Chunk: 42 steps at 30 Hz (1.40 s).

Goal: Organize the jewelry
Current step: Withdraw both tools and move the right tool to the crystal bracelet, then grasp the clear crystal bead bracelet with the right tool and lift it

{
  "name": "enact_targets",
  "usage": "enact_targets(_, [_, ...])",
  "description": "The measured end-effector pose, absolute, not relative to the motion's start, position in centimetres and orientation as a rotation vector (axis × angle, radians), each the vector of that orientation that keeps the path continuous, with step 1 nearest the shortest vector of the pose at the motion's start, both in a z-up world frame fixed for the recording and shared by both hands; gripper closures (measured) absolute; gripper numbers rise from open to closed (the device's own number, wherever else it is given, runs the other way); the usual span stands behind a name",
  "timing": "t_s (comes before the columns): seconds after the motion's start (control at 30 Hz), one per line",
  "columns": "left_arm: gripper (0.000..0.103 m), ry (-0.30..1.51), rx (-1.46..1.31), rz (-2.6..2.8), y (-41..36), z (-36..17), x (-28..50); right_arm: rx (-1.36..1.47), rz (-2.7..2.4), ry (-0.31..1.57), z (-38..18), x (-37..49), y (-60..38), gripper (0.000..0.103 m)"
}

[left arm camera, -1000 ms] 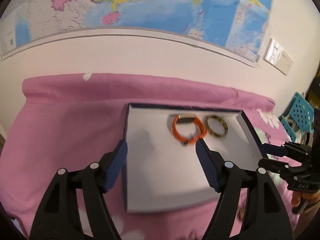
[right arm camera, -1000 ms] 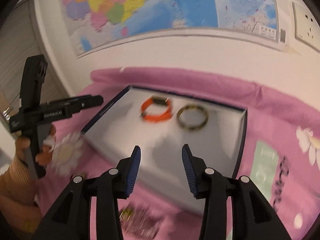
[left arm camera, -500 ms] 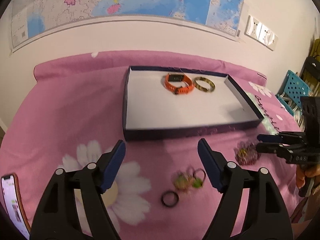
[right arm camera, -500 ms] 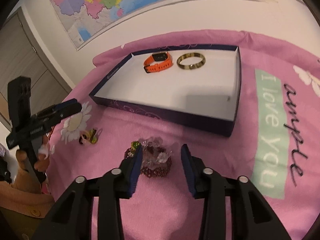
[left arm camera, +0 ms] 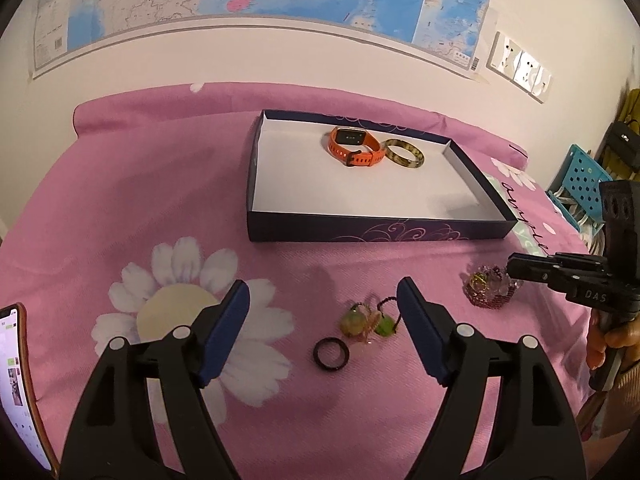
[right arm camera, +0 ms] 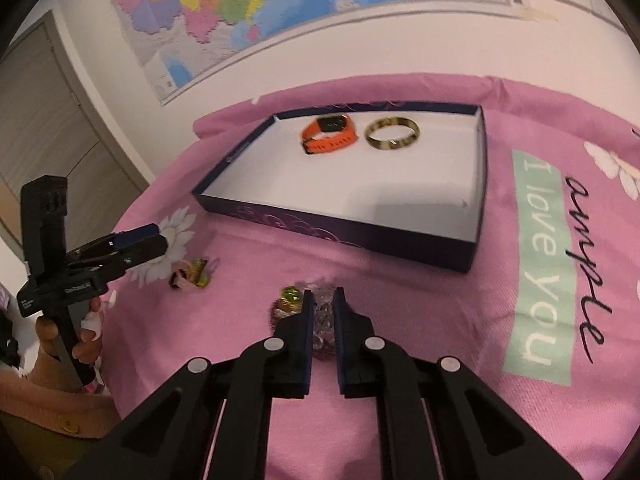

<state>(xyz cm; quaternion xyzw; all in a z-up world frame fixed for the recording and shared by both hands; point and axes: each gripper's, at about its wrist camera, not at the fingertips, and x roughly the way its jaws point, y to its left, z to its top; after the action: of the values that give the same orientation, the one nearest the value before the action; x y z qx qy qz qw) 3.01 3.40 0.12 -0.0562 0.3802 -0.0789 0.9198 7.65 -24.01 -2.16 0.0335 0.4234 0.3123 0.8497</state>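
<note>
Right claw (right arm camera: pixel 323 300) nearly together, clamped on beaded bracelet (right arm camera: pixel 320 320); left claw (left arm camera: pixel 322 304) apart above black ring (left arm camera: pixel 331 354).

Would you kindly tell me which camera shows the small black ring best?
The left wrist view: the small black ring lies in plain sight on the pink floral bedsheet, between the open left claw fingers. The right wrist view doesn't show it.

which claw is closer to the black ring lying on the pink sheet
Left. The left claw hangs open with the small black ring between its fingers; the right claw is off to the side, closed on the beaded bracelet.
</note>
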Motion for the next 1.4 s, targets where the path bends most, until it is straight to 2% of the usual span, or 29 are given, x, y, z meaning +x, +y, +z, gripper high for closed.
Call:
enact_targets(0.63, [0.028, 0.780, -0.060, -0.230, 2.5, -0.4, 0.6, 0.156, 0.804, 0.769, 2.4, 5.9, -23.1, 0.095])
enact_targets(0.93, [0.031, 0.815, -0.025, -0.251, 1.7, -1.5, 0.6, 0.187, 0.870, 0.826, 0.6, 5.0, -21.6, 0.095])
enact_targets(1.4, [0.033, 0.838, -0.005, -0.254, 1.2, -2.0, 0.9, 0.220, 0.778, 0.930, -3.0, 4.5, -24.6, 0.095])
